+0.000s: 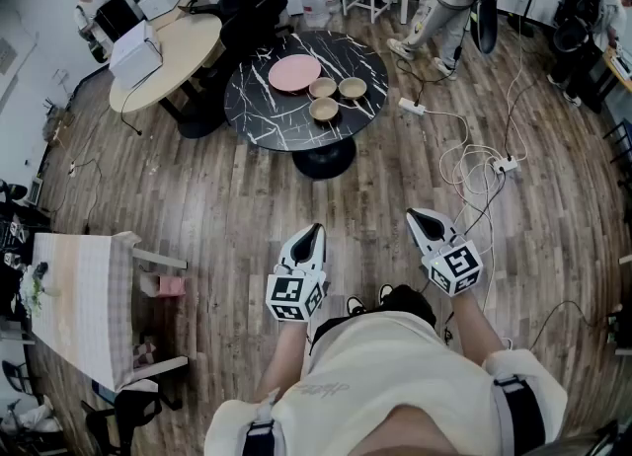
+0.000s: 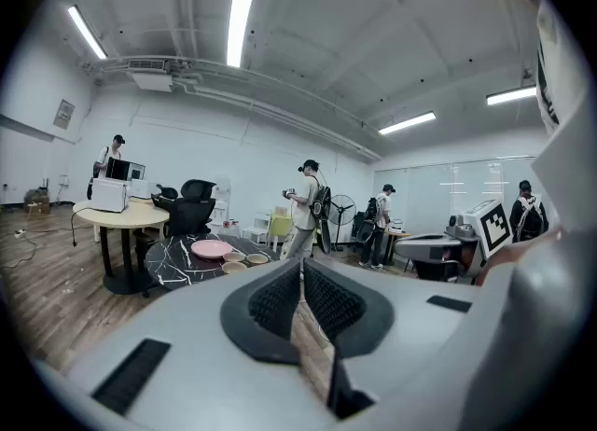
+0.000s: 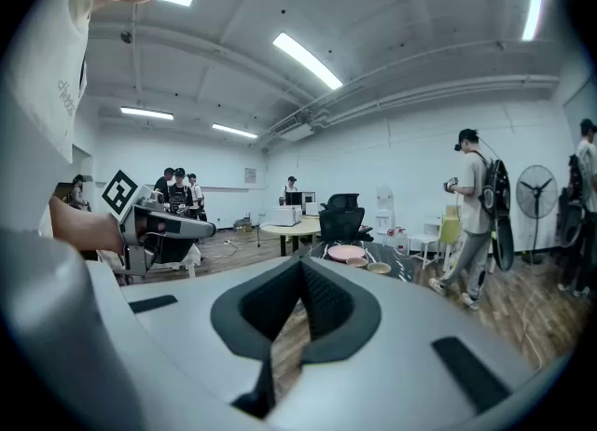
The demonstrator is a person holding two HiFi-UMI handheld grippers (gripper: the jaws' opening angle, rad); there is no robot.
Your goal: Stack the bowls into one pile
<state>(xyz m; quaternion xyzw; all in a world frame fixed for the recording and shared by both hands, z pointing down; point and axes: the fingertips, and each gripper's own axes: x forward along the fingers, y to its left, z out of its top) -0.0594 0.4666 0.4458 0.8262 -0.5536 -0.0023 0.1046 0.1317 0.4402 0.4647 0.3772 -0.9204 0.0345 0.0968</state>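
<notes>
No lettering reads clearly; the shirt print (image 1: pixel 321 388) is too faint (cube markers (image 1: pixel 288 299) carry only patterns).

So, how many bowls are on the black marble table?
3. The first bowl lies beside the pink plate, the second bowl right of it, the third bowl in front of both. All are separate; none seems hidden.

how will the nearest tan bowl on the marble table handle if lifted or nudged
The nearest tan bowl looks rigid and shallow, so it is probably light and unlikely to tip. The glossy marble table may let it slide if nudged.
</notes>
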